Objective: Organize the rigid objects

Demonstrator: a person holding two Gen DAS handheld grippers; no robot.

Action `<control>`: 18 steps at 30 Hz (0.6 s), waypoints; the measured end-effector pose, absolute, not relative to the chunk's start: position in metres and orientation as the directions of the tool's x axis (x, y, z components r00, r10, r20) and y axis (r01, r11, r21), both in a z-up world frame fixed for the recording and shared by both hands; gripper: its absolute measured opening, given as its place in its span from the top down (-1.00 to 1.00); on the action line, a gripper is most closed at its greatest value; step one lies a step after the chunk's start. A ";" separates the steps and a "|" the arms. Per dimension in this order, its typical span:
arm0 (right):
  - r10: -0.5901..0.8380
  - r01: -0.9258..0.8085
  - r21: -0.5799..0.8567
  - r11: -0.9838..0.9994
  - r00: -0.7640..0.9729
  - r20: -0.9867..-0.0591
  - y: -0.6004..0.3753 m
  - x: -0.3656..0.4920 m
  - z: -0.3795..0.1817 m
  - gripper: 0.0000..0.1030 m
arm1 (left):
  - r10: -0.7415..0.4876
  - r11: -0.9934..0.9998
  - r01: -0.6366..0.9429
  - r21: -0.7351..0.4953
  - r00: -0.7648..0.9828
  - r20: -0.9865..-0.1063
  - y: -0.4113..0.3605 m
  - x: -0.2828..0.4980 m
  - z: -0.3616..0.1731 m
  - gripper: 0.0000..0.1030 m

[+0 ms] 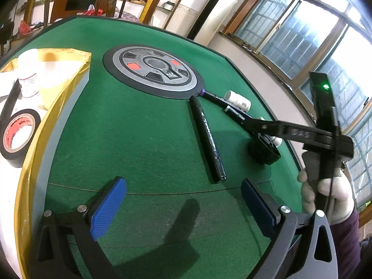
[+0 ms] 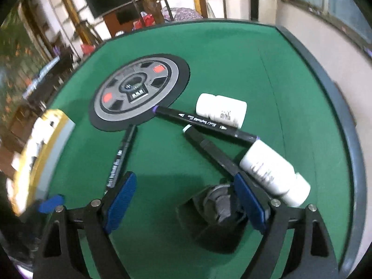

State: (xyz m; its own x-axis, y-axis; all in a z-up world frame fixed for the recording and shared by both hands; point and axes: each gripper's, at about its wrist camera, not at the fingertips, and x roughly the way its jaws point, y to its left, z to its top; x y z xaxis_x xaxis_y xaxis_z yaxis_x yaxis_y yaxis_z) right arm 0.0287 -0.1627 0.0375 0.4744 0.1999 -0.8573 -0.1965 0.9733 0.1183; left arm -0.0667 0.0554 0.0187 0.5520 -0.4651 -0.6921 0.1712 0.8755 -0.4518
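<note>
In the right wrist view my right gripper [image 2: 186, 202] is open and tilted down over a small black boxy object with a grey round part [image 2: 216, 220]. That object lies between the jaws, close beside the right pad and well apart from the left one. Ahead lie three black markers [image 2: 121, 155] [image 2: 204, 122] [image 2: 209, 148] and two white bottles on their sides [image 2: 220, 110] [image 2: 272, 172]. My left gripper [image 1: 183, 204] hovers open over bare green felt, near a marker's [image 1: 207, 139] end. It sees the right gripper [image 1: 260, 139] in a gloved hand [image 1: 325, 197].
A round black and grey disc [image 1: 153, 69] sits at the middle of the green table [image 1: 139, 139]. At the left a yellow-lined box [image 1: 69, 86] holds white bottles and a roll of black tape [image 1: 18, 134]. The table's raised rim [image 2: 344, 121] runs close on the right.
</note>
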 end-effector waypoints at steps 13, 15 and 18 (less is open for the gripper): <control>0.074 -0.287 -0.072 0.955 0.465 -0.882 -0.152 0.041 0.025 1.00 | -0.433 0.900 0.193 -0.392 0.511 -0.742 0.040 -0.056 0.021 -0.45; 0.069 -0.296 -0.080 0.952 0.463 -0.884 -0.151 0.035 0.021 1.00 | -0.428 0.902 0.189 -0.387 0.508 -0.748 0.032 -0.048 0.023 -0.45; 0.137 -0.272 0.009 0.962 0.457 -0.879 -0.162 0.033 0.020 1.00 | -0.422 0.906 0.199 -0.374 0.513 -0.748 0.018 -0.037 0.030 -0.45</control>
